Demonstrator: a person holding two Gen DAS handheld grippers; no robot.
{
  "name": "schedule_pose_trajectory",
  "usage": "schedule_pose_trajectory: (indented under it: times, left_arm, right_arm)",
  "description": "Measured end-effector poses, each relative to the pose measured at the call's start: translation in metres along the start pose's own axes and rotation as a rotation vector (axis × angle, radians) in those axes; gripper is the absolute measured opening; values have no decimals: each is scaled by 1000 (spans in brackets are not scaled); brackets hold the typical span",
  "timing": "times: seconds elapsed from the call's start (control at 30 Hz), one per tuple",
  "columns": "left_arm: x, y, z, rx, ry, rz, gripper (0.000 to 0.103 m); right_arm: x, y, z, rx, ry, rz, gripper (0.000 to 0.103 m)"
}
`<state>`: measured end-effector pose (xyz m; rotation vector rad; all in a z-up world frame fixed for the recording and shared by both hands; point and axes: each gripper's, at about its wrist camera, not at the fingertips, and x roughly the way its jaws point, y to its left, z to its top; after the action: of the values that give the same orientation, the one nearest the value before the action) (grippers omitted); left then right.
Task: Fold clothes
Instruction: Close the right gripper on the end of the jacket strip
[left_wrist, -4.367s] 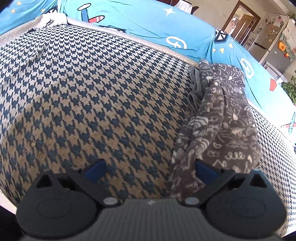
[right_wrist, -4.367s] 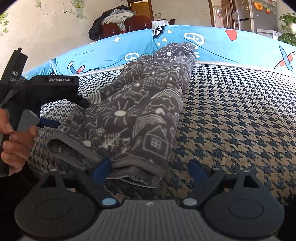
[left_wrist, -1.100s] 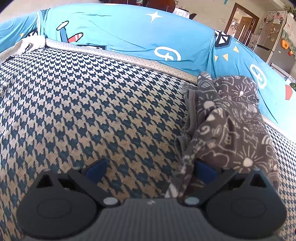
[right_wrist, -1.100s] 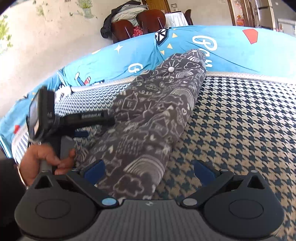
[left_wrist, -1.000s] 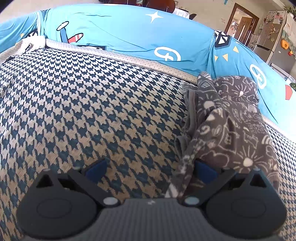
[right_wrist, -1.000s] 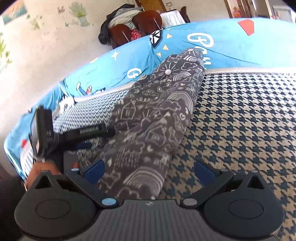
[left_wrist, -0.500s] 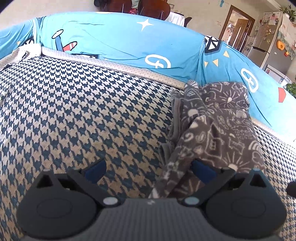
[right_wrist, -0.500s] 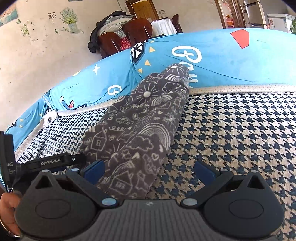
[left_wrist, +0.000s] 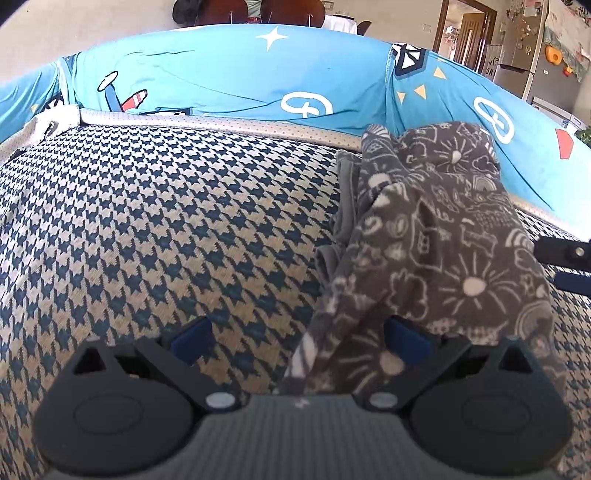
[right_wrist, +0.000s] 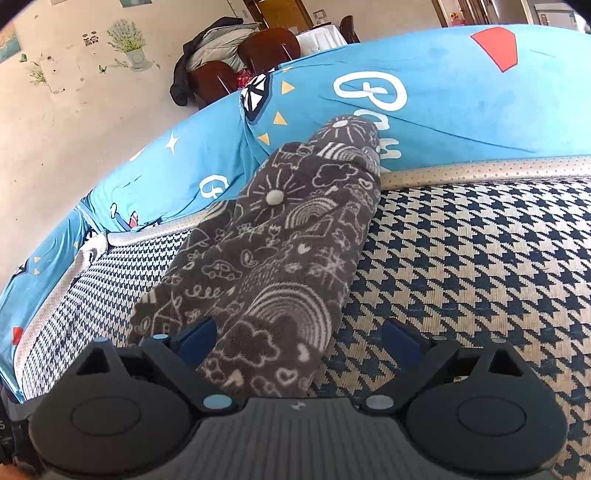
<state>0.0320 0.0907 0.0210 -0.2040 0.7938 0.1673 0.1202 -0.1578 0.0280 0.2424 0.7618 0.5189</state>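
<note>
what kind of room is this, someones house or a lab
Most likely a home living area: a sofa with a houndstooth seat cover and blue cartoon-print backrest cover, wooden dining chairs behind it, and a fridge by a doorway.

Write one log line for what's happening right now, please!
task: fold clothes | garment: grey, folded long on sofa | left gripper: open at garment's near end | right gripper: jaws closing, garment's end between them, not pinched

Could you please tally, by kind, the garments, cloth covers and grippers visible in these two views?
Grey patterned garment: 1
Cloth covers: 2, the houndstooth cover and the blue cartoon cover
Grippers: 2, the left gripper and the right gripper
Total: 5
</note>
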Motion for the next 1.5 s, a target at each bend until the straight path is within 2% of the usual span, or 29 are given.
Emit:
schedule_pose_trajectory:
  times: [0.2,0.37,0.57,1.0,1.27,1.5]
  left_arm:
    - [-1,1,-4,-6,-8,5,103]
    - [-2,1,-5,-8,-10,8,103]
    - [-3,0,-6,-10,-14,12,103]
    - [-1,-1,-7,-9,-16,19,103]
    - [-2,-1,-7,-7,-15,22,103]
    - [-2,-4,-7,-1,-14,29,103]
  right_arm:
    - [22,-14,7,56,9,13,82]
    - [35,-21,16,79,0,42,79]
    - [50,-27,24,92,-25,66,67]
    - [71,-20,29,22,-66,123,66]
    - [77,-26,27,49,-84,161,66]
    - [92,-3,23,5,-138,120,66]
